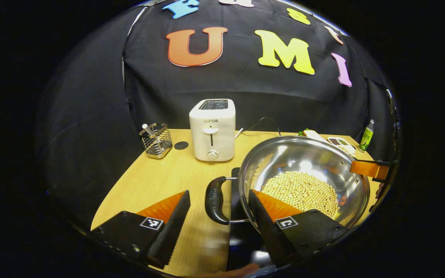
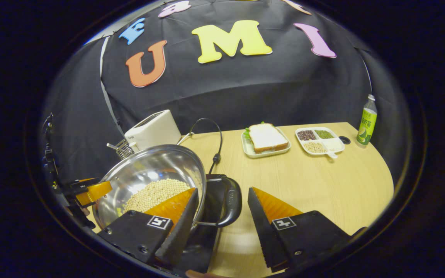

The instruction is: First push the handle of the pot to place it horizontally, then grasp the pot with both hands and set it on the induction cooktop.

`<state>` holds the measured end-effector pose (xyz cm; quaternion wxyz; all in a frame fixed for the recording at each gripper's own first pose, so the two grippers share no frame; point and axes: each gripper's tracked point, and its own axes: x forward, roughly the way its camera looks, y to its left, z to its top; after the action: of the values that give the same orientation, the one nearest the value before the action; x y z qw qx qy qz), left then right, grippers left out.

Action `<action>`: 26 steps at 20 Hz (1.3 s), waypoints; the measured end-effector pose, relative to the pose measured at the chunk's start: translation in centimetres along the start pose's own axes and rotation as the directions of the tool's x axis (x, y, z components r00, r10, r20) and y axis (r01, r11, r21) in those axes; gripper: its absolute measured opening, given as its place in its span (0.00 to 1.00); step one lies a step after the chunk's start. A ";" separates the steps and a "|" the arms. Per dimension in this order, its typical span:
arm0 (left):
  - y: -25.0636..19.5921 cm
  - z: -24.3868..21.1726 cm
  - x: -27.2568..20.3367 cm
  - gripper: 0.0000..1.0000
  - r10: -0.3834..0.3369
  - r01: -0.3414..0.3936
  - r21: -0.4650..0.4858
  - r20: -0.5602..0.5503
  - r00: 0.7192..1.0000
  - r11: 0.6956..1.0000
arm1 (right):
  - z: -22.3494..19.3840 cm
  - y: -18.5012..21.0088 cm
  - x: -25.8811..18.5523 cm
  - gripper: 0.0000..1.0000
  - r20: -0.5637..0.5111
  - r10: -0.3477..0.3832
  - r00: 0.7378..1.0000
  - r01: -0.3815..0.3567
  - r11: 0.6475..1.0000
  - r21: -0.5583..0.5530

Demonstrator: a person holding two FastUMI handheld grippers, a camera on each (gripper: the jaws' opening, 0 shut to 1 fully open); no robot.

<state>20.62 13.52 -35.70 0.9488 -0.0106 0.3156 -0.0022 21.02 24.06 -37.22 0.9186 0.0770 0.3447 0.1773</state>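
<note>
Sandwich point(image 2: 266, 138) near counter's point(image 2: 323, 185) far edge in right gripper view; toaster's point(image 1: 212, 129) front in left gripper view. Pot point(image 1: 299, 173) on cooktop point(image 1: 242, 239), handles point(image 1: 215, 200) out sideways. Left gripper point(image 1: 218, 224) and right gripper point(image 2: 222, 224) spread, each straddling a handle.

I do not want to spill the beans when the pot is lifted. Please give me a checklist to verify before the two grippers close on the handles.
1. Left gripper open around its handle: ok, the black handle lies between the fingers.
2. Right gripper open around its handle: ok, the other handle sits in the gap.
3. Handles horizontal: ok, both stick out sideways from the rim.
4. Fingers pressing on the handles: not ok, both grippers are open.
5. Pot level: cannot tell; the beans lie low in the bowl.
6. Pot centred on the induction cooktop: cannot tell, a black surface shows under the pot.
</note>
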 end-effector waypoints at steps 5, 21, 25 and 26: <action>0.2 1.7 -2.5 0.98 0.020 -0.019 -0.015 0.070 0.997 1.000 | 1.4 -0.9 -2.1 0.90 0.077 -0.018 0.997 0.017 1.000 0.014; -6.9 10.4 -19.7 0.98 -0.018 0.019 0.002 0.354 0.935 1.000 | 8.4 -4.3 -23.2 0.89 0.402 -0.109 0.909 0.139 0.989 -0.045; -9.4 13.4 -25.4 0.97 -0.021 0.010 0.027 0.475 0.880 1.000 | 9.3 -6.5 -29.0 0.94 0.472 -0.165 0.866 0.214 0.975 -0.052; -10.1 13.7 -26.5 0.97 -0.021 0.007 0.030 0.492 0.870 1.000 | 9.5 -6.9 -30.3 0.99 0.483 -0.169 0.859 0.223 0.973 -0.055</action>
<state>7.61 3.97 -8.63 0.9979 0.0001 0.0633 -0.0106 8.04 6.05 -13.54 0.9910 0.0325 0.1048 0.0770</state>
